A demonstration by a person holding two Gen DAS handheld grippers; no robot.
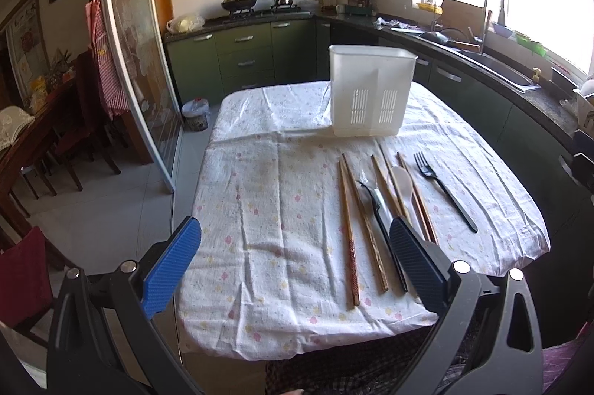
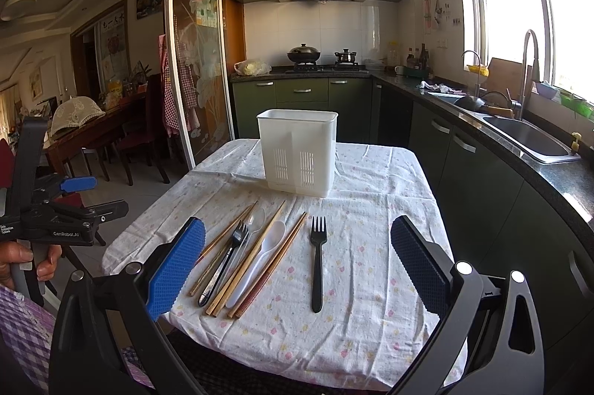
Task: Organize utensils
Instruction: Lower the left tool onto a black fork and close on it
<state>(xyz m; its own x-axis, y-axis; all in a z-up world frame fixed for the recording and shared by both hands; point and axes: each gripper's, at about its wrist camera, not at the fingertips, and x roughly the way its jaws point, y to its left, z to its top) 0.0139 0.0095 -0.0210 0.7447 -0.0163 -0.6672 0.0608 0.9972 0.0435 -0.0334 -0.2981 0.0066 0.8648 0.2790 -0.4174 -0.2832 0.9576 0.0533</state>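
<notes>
Both grippers hang at the near edge of the table point(image 2: 371, 339), nothing picked up yet. The right gripper point(image 2: 297, 261) is spread wide and empty, and the left gripper point(image 1: 295, 257) is the same, jaws well apart, nothing between them. Just ahead of the right gripper, between its fingers, lies the black fork point(image 2: 317, 265), alone on the cloth point(image 2: 371, 246), tines pointing away. To its left sits the crowded bunch: chopsticks point(image 2: 256, 265), a white spoon point(image 2: 260, 261), a clear spoon point(image 2: 255, 220) and a second dark fork point(image 2: 226, 261), overlapping or touching one another. From the left wrist, that bunch lies by the left gripper's right finger point(image 1: 415, 265).

Everything here looks light and stiff. The plastic pieces are likely slick, and thin enough to lie flat against soft cloth, so a pinch across the handle's middle seems the safest hold. The lone fork looks the easiest pick; the chopsticks may roll or come up in pairs.

Farther ahead, centred beyond the utensils, stands the white holder point(image 2: 299, 153), upright, open-topped, apparently empty.
</notes>
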